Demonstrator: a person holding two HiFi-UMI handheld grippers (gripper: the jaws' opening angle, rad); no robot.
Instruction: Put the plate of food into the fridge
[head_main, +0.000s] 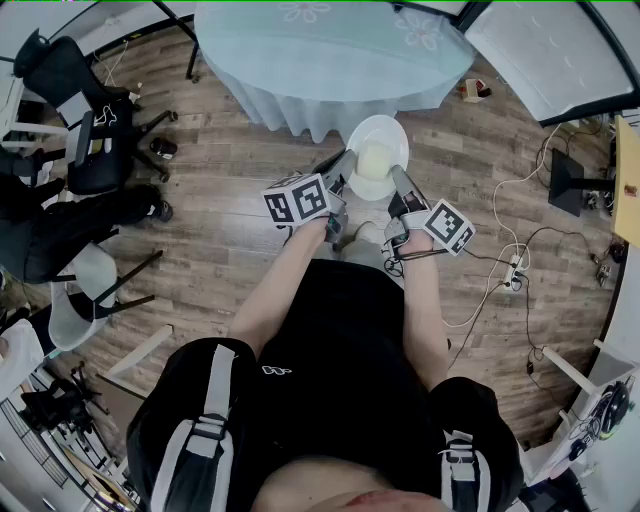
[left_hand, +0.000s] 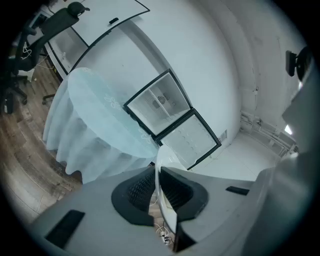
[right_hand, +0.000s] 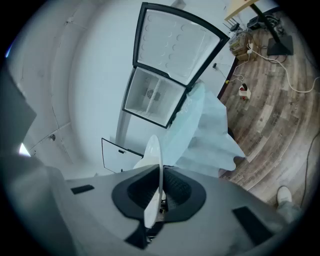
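Observation:
A white plate (head_main: 380, 132) with a pale helping of food (head_main: 373, 160) is held level between both grippers, just in front of the round table (head_main: 330, 50) with a light blue cloth. My left gripper (head_main: 346, 172) is shut on the plate's left rim and my right gripper (head_main: 400, 182) is shut on its right rim. In the left gripper view the plate's edge (left_hand: 162, 167) runs between the dark pads of the left gripper (left_hand: 159, 194). The right gripper (right_hand: 160, 194) likewise clamps the plate's rim (right_hand: 154, 157). The fridge (left_hand: 161, 102) stands open beyond the table, its door (left_hand: 191, 140) swung wide.
Black office chairs (head_main: 85, 115) and a white chair (head_main: 85, 290) stand at the left. A power strip with cables (head_main: 515, 270) and a monitor stand (head_main: 570, 180) lie on the wooden floor at the right. The tablecloth (right_hand: 202, 132) hangs between me and the open fridge (right_hand: 152, 97).

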